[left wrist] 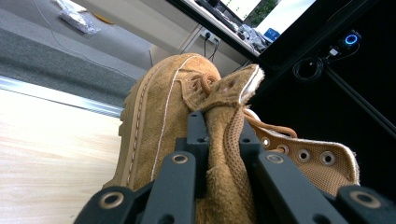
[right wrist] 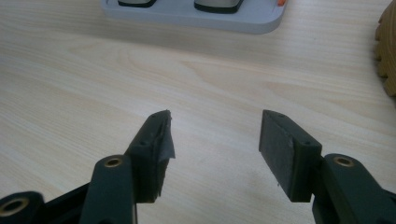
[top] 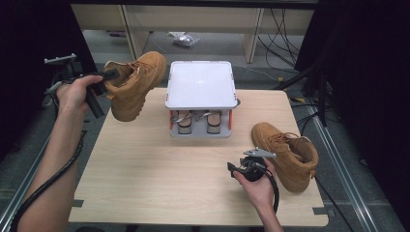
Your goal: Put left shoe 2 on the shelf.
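My left gripper (top: 112,75) is shut on the padded tongue of a tan suede boot (top: 135,87) and holds it in the air over the table's far left corner, toe pointing up and away. In the left gripper view both black jaws pinch the tongue (left wrist: 223,126), with the boot's side and sole (left wrist: 154,116) to their left. A second tan boot (top: 285,150) stands on the table at the right. Just left of it, low over the wood, my right gripper (top: 237,169) is open; nothing lies between its fingers (right wrist: 215,126).
A white two-level shoe rack (top: 200,84) stands at the middle back of the wooden table (top: 159,174); a pair of shoes (top: 183,121) sits on its lower level. Its grey base (right wrist: 196,18) and the second boot's sole (right wrist: 387,51) show ahead of my right gripper.
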Tool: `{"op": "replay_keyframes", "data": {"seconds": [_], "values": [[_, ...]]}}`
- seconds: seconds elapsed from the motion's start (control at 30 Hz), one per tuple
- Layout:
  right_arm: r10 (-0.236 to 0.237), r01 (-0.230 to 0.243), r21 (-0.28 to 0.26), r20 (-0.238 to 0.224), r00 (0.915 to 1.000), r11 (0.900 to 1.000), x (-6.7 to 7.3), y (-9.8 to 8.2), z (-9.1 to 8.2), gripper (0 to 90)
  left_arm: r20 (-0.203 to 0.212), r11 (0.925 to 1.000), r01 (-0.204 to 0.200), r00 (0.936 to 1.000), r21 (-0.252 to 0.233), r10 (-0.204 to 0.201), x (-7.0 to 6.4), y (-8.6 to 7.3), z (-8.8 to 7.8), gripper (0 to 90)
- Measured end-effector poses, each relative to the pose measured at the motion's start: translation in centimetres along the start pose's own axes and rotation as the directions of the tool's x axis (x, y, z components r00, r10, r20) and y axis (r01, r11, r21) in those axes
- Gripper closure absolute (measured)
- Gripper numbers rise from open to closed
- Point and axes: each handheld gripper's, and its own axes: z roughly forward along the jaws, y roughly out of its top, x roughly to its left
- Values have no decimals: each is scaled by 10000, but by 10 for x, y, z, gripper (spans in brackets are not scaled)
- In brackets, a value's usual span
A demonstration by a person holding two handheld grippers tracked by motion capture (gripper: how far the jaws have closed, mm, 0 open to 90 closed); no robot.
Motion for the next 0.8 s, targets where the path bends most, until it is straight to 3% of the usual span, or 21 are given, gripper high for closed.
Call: {"op": "replay_keyframes", "data": {"seconds": [0.07, 0.13, 0.23, 0.67, 0.77, 0.8], "values": [[19, -20, -64, -153, 9999, 10000, 0, 0, 2, 449, -10, 10000, 18, 10000, -7, -18, -2, 1, 1, 814], [-181, 181, -5, -14, 9998, 9998, 0, 0, 1, 448, 8, 10000, 8, 10000, -12, -8, -3, 2, 2, 814], [244, -245, -60, -73, 9997, 9997, 3, -1, 2, 448, 27, 10000, 39, 10000, -63, -39, -6, 4, 4, 814], [189, -189, 139, -22, 9998, 9997, 3, -1, 2, 449, 71, 10000, -11, 10000, -6, 11, -15, 8, 14, 813], [-114, 113, 75, 24, 9999, 9999, 1, -1, 2, 449, 91, 10000, -33, 10000, 0, 33, -17, 9, 15, 813], [159, -158, 149, -71, 9998, 9998, 3, -2, 2, 449, 112, 10000, -36, 9999, 14, 36, -18, 9, 17, 812]]}}
